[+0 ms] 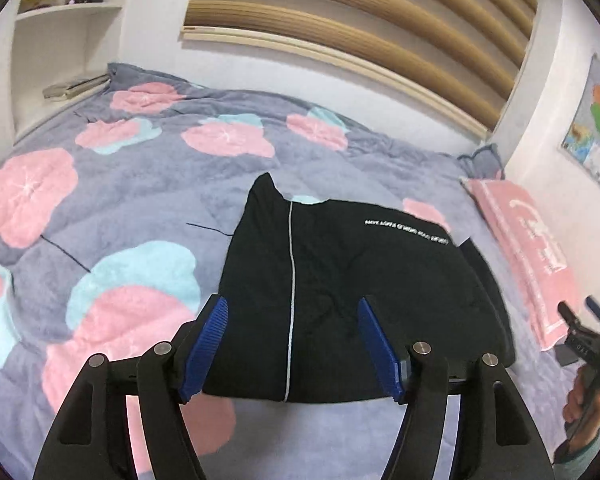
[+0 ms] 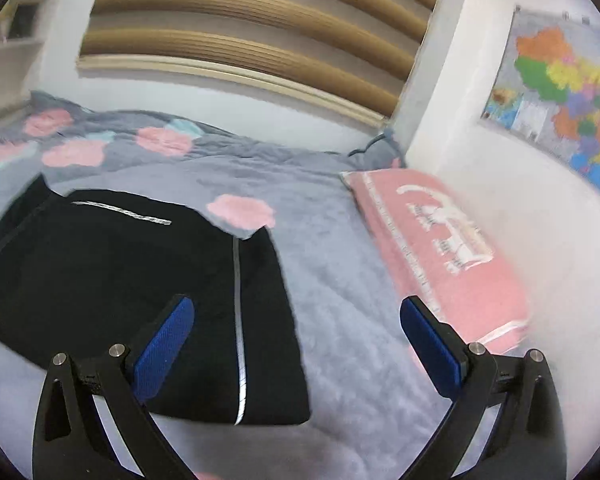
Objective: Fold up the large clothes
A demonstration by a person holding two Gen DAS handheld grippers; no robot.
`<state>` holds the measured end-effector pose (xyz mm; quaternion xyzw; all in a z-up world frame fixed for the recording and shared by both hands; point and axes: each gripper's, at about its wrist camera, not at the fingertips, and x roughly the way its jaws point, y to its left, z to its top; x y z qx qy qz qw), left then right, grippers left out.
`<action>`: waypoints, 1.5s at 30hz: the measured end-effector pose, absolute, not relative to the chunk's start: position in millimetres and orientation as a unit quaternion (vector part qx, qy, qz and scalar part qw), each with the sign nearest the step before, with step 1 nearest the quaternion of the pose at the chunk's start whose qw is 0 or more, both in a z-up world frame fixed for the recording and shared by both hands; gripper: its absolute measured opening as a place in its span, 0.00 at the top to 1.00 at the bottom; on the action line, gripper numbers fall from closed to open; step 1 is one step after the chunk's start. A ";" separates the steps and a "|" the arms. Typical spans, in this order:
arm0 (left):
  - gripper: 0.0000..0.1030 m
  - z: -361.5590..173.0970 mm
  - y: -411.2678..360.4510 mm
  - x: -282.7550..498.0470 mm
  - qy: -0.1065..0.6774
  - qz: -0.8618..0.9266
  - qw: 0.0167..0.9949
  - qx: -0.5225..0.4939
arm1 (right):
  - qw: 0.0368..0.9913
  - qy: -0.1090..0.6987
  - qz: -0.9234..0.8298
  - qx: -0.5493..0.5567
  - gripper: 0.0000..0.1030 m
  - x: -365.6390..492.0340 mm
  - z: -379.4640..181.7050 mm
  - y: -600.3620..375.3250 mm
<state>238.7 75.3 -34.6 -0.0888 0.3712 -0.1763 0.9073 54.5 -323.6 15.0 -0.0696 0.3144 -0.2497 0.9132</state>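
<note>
Your black garment (image 1: 340, 300) lies folded into a compact block on the floral blanket (image 1: 100, 200), with the pink pillow (image 1: 520, 248) just beside it on 1 side.

Your left gripper (image 1: 292, 344) is released: its 2 blue pads (image 1: 208, 344) stand apart above the garment's near edge, with nothing pinched between them. Your right gripper (image 2: 296, 344) is spread wide and also empty, hanging over the garment's corner and the bare blanket between garment and pillow.

Only the left wrist view gives you the whole garment: the pointed flap at its far edge, a pale stripe running front to back, and a line of white lettering (image 1: 406, 231) too small to read. It also catches your right gripper (image 1: 588, 332) and the hand (image 1: 580, 404) holding it, beyond the garment on the pillow side, and the white shelf (image 1: 68, 12) far beyond the garment.

The right wrist view shows the pillow's white print and the wall map (image 2: 560, 92) above the pillow far more fully. There the garment (image 2: 120, 280) is cut off by the frame edge, and motion blur softens everything. A second pale stripe (image 2: 239, 320) runs along the garment's pillow-side fold.

The slatted wooden panel (image 1: 340, 20) sits on the wall beyond the garment in both views.
</note>
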 end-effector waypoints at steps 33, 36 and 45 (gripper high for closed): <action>0.32 -201.9 68.3 416.8 0.550 -0.263 0.756 -0.240 | 0.830 0.520 -0.012 0.204 0.00 156.4 -150.0 -486.7; 0.32 -214.8 67.3 425.9 0.561 -0.282 0.729 -0.271 | 0.811 0.524 0.027 0.257 0.00 167.6 -169.5 -496.0; 0.27 -226.7 55.2 437.2 0.571 -0.290 0.708 -0.296 | 0.788 0.512 0.109 0.326 0.12 194.8 -194.4 -496.0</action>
